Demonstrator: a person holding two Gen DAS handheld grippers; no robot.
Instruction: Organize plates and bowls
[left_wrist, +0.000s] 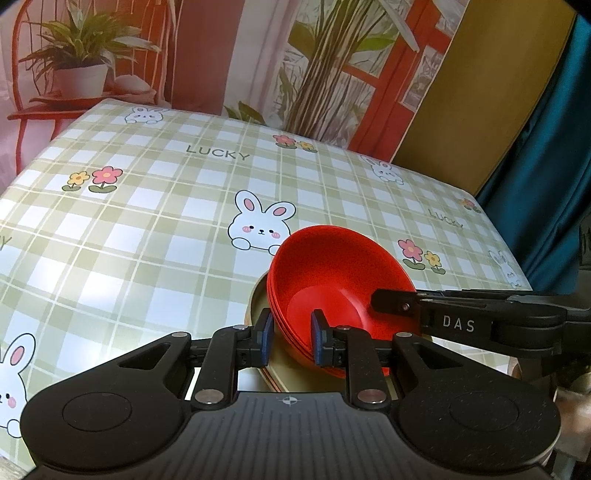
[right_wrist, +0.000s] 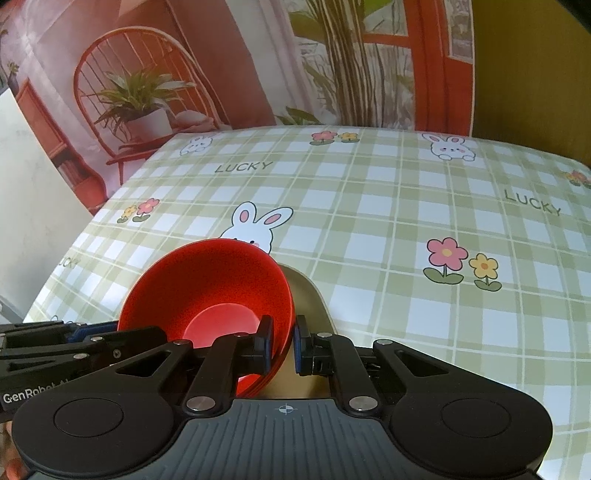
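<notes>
A nested stack of red bowls (left_wrist: 332, 273) (right_wrist: 207, 288) sits tilted on a beige plate (left_wrist: 258, 295) (right_wrist: 314, 299) near the table's front edge. My left gripper (left_wrist: 292, 336) is shut on the stack's near left rim, one blue pad outside and one inside the bowl. My right gripper (right_wrist: 283, 343) is shut on the right rim in the same way. In the left wrist view the right gripper (left_wrist: 384, 302) reaches in from the right onto the rim. In the right wrist view the left gripper (right_wrist: 85, 332) shows at the bowl's left side. The bowls hide most of the plate.
The table (left_wrist: 147, 221) (right_wrist: 406, 221) wears a green checked cloth printed with rabbits and flowers. A printed backdrop (left_wrist: 221, 55) of a chair and plants hangs behind its far edge. A teal curtain (left_wrist: 546, 147) stands at the right.
</notes>
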